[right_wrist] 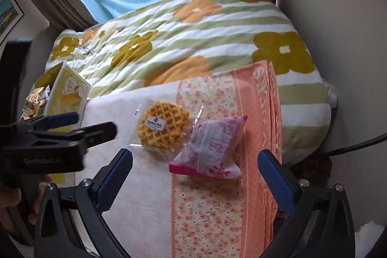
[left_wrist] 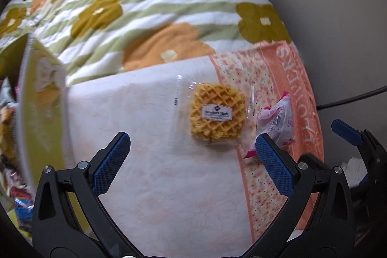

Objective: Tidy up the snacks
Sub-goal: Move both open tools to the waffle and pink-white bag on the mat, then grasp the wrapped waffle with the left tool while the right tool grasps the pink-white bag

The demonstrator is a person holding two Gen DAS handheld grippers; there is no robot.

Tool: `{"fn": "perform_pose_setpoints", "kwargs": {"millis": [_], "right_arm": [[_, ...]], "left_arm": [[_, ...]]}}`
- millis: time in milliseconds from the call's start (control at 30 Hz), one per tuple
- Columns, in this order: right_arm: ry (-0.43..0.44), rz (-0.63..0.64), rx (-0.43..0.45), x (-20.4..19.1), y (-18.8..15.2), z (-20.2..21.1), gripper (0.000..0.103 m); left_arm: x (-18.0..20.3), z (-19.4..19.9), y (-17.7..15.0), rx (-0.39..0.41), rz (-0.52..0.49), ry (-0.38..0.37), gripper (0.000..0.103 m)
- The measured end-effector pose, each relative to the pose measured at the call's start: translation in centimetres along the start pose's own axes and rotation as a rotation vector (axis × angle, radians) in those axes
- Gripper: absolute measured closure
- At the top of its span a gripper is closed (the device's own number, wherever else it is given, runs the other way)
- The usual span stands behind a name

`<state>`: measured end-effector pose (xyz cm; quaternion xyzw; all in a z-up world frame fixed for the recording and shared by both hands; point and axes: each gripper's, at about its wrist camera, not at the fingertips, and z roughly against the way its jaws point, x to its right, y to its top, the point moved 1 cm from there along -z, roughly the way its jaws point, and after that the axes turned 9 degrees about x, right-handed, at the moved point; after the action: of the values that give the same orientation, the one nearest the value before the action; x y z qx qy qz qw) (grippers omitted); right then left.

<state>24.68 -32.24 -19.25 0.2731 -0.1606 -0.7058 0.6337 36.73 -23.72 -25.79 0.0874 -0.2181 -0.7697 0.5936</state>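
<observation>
Left wrist view: the left gripper (left_wrist: 193,154) hangs with jaws spread wide and empty over a wrapped waffle (left_wrist: 216,116) lying flat on a towel (left_wrist: 154,185) spread across the bed, apparently lined up for a pick. A pink snack packet (right_wrist: 210,144) lies touching the waffle's wrapper. The right gripper (right_wrist: 196,175) hovers equally released nearby. The yellow-green box (left_wrist: 41,113) at left, holding other snacks, looks the likely destination.
</observation>
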Motion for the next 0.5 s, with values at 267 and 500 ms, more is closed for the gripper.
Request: {"fn": "perform_pose_setpoints", "kwargs": {"millis": [267, 500], "right_arm": [[-0.031, 0.097, -0.024, 0.1, -1.4, -2.6, 0.0], [-0.043, 0.098, -0.039, 0.7, -1.6, -4.3, 0.0]], "left_arm": [[2.4, -6.6, 0.5, -0.108, -0.079, -0.029, 0.0], [3.7, -9.1, 0.7, -0.154, -0.123, -0.028, 0.0]]}}
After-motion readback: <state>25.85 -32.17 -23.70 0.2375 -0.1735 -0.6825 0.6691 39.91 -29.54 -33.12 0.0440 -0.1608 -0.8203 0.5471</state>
